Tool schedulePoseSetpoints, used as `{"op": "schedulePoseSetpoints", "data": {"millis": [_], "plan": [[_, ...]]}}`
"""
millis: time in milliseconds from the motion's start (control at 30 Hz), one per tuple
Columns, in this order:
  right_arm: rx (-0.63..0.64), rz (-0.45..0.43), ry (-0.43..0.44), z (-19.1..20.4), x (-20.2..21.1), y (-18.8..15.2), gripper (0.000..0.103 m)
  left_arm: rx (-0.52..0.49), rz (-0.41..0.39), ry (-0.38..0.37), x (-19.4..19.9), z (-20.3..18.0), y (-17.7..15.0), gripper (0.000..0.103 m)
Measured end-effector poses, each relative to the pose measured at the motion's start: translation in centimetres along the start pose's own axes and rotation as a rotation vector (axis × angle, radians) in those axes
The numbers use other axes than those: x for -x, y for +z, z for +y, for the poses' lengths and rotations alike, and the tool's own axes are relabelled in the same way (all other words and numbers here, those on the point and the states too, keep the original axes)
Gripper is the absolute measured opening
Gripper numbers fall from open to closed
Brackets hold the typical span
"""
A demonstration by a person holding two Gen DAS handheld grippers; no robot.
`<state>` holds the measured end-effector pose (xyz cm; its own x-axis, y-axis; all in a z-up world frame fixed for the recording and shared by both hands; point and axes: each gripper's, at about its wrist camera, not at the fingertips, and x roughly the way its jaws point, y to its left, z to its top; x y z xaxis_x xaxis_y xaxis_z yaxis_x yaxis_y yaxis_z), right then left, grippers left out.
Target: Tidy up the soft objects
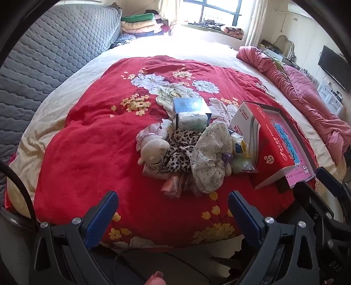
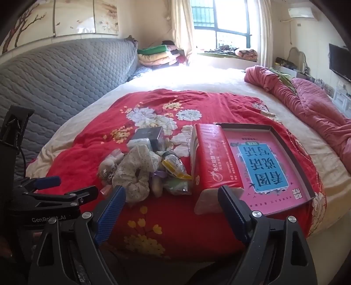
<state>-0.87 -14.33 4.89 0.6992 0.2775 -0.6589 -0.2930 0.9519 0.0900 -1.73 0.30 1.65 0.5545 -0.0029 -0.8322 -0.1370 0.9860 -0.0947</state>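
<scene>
Left gripper [image 1: 173, 210] spread wide, gripping nothing, low over red floral blanket [image 1: 92, 140]; right gripper [image 2: 172, 203] likewise spread, free. Soft pile mid-blanket: plush toy [image 1: 151, 151], leopard cloth [image 1: 179, 151], floral scrunchie [image 1: 210, 157], touching; red box [image 1: 272, 144] just beside, right

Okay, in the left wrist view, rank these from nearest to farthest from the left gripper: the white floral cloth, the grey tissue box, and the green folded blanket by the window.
From the left gripper:
1. White floral cloth, front of the pile, just ahead.
2. Grey tissue box, behind the pile, mid-bed.
3. Green folded blanket, atop the stack at the far end, left of the window.
</scene>
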Motion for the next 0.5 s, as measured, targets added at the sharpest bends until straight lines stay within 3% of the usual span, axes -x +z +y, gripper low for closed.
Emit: {"op": "schedulePoseSetpoints", "data": {"millis": [500], "plan": [[-0.001, -0.015, -0.037, -0.06, 0.48, 0.12, 0.087, -0.002, -0.011, 0.012, 0.23, 0.1, -0.09, 0.1]]}}
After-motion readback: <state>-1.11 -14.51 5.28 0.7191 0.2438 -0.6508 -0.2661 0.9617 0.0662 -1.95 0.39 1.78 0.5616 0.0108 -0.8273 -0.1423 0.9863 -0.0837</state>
